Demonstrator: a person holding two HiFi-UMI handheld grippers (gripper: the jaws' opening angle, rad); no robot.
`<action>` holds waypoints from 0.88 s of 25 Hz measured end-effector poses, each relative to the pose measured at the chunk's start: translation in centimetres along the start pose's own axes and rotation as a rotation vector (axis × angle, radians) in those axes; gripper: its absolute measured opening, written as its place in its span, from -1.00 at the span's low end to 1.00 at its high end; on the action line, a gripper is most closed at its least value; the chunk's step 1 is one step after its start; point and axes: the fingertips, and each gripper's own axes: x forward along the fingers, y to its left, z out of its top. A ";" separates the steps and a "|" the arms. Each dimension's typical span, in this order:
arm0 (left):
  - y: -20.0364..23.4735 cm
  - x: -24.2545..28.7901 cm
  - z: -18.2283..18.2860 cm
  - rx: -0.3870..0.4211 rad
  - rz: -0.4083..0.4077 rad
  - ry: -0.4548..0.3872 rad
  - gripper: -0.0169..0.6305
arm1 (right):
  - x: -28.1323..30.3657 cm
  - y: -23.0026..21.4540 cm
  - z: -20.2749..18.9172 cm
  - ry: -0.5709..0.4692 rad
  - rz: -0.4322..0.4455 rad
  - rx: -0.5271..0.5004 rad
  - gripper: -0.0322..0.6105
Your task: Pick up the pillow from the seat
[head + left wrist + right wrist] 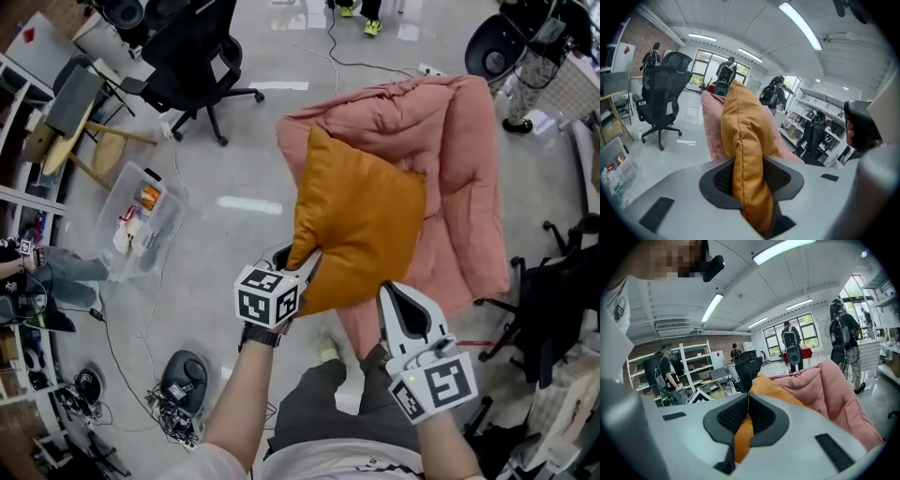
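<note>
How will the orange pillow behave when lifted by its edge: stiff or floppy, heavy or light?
Probably soft: the pillow squashes thin at its edge in the left gripper. Likely light: two edge pinches, with the right gripper, seem to carry it. It holds its square shape, so perhaps mildly floppy.

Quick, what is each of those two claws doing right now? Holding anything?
The left gripper: jaws closed on the pillow.
The right gripper: jaws closed on the pillow's edge.

White left tool [300, 262], grey trousers [323, 403]
</note>
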 end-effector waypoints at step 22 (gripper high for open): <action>-14.0 -3.5 6.1 0.183 -0.083 -0.064 -0.65 | -6.9 -7.6 2.5 -0.088 -0.132 0.117 -0.85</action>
